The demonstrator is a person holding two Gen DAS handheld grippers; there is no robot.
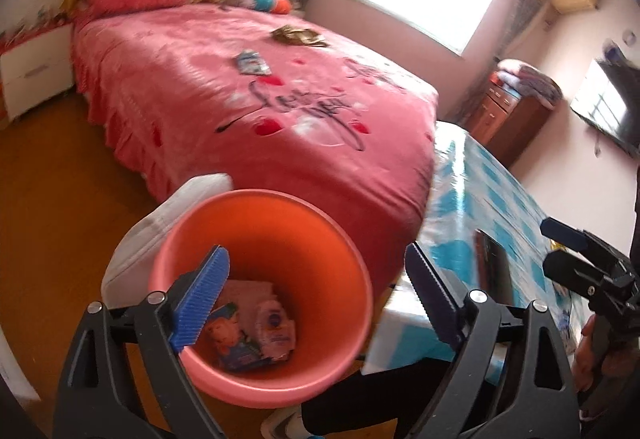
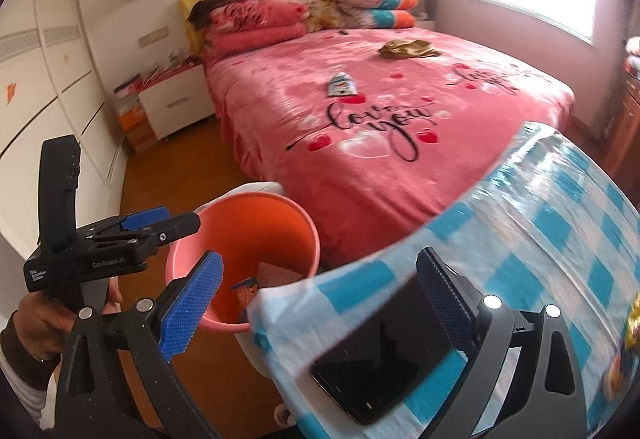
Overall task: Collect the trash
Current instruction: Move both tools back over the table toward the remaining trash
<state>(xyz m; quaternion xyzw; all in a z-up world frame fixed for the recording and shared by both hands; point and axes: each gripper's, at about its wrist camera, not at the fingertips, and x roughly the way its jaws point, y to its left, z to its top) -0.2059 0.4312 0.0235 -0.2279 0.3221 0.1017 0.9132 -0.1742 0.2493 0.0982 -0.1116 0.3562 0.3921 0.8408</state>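
Left fingers point(image 1: 316, 295) spread wide, empty, lower centre over orange bin point(image 1: 192, 371). Right fingers point(image 2: 320, 299) likewise apart, empty, above counter point(image 2: 560, 231) edge. Bin contents: several wrappers point(image 1: 256, 335). Remaining: blue-white wrapper point(image 2: 341, 83), gold wrapper point(image 2: 406, 49) mid-bed. Advised: approach low, pinch flat edges.

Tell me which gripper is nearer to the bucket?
Left. The left gripper hangs open right over the bucket; the right gripper is beside it, above the table.
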